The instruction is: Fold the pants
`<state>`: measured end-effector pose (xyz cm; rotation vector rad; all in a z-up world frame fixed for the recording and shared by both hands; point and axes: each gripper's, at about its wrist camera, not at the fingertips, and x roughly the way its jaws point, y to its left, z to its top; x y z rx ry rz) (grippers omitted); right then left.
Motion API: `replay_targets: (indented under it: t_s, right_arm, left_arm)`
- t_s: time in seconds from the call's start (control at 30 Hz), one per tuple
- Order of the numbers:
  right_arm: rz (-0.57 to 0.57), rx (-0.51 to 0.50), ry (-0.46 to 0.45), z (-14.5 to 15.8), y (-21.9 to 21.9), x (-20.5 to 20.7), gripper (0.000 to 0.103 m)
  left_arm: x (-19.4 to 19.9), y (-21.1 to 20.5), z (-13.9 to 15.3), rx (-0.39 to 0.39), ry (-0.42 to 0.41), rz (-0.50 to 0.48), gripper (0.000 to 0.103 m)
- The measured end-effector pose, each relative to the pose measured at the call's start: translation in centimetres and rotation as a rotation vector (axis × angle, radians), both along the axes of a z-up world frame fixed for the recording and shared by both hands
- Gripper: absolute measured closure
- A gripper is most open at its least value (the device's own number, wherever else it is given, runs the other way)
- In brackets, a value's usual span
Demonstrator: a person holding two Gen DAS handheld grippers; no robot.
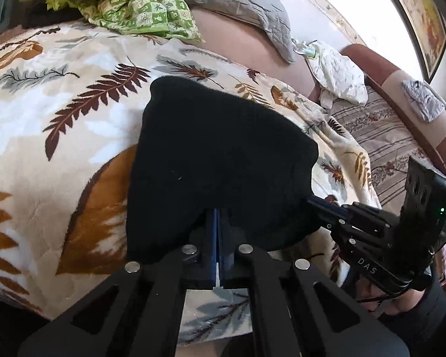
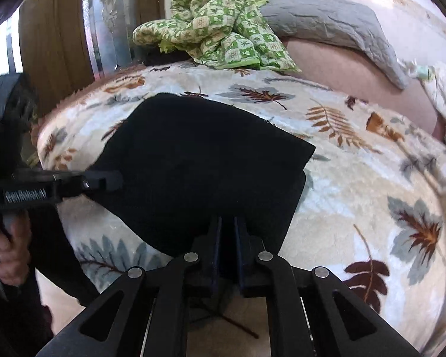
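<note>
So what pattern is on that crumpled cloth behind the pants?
Green and cream checks on the crumpled cloth; right wrist view shows it best.

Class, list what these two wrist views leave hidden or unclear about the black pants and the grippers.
- Pants: folds and layers unreadable, both views; uniformly black.
- Left gripper tips: left view, buried in cloth.
- Right gripper tips: right view, dark against cloth.
- Pants' near edge: both views, behind gripper frames.

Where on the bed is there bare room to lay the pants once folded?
Bare leaf-print blanket lies right of the black pants and left of them in the left view. The far end is crowded by the green patterned cloth and grey quilted pillow.
</note>
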<state>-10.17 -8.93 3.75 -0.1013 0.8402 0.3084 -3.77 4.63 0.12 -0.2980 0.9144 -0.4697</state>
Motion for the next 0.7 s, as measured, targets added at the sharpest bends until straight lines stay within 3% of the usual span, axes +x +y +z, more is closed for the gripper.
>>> replay_targets:
  t_s: [0.07, 0.17, 0.27, 0.3, 0.33, 0.37, 0.4, 0.53, 0.57, 0.6, 0.63, 0.67, 0.7]
  right_arm:
    - [-0.006, 0.067, 0.006, 1.2, -0.6, 0.2, 0.097]
    - [-0.078, 0.081, -0.137, 4.1, -1.3, 1.2, 0.089]
    - [-0.115, 0.118, -0.181, 4.4, -1.7, 4.0, 0.088]
    - [-0.112, 0.122, -0.117, 3.0, -1.6, 5.6, 0.089]
    - [-0.121, 0.088, 0.002, 0.4, -1.5, 7.4, 0.089]
    - [-0.128, 0.085, 0.067, -1.5, -1.6, 8.1, 0.089]
    - [-0.136, 0.139, 0.000, -1.7, -2.3, 7.6, 0.090]
    - [-0.163, 0.288, -0.016, 0.7, -4.7, 6.1, 0.083]
    - [-0.174, 0.301, -0.037, 1.2, -5.2, 5.6, 0.077]
    - [-0.193, 0.320, -0.061, 1.8, -5.9, 4.8, 0.059]
    - [-0.215, 0.343, -0.069, 2.0, -6.5, 4.3, 0.040]
    - [-0.233, 0.382, -0.054, 1.8, -7.2, 3.7, 0.037]
    - [-0.238, 0.411, -0.028, 1.5, -7.6, 3.7, 0.037]
  left_arm:
    - [0.2, 0.4, 2.3, -0.046, -0.055, -0.015, 0.102]
    - [2.5, 0.2, 5.0, -0.055, -0.148, -0.015, 0.101]
    - [7.4, -0.7, 3.1, -0.042, -0.060, 0.017, 0.101]
    - [8.5, -0.9, 1.8, -0.038, -0.013, 0.022, 0.101]
    - [9.4, -1.1, 0.2, -0.037, 0.042, 0.026, 0.101]
    - [9.7, -0.8, -0.7, -0.071, 0.051, 0.034, 0.102]
    - [9.7, -0.6, -0.6, -0.085, 0.048, 0.035, 0.102]
    - [9.3, 0.4, 1.4, -0.096, 0.067, 0.003, 0.101]
    - [8.7, 1.1, 2.3, -0.100, 0.037, 0.008, 0.092]
    - [8.2, 1.7, 2.8, -0.091, 0.011, 0.025, 0.068]
    - [7.6, 2.8, 3.1, -0.068, -0.016, 0.070, 0.051]
    - [7.4, 3.6, 2.9, -0.060, -0.020, 0.105, 0.033]
    - [7.4, 4.5, 2.0, -0.067, 0.007, 0.136, 0.033]
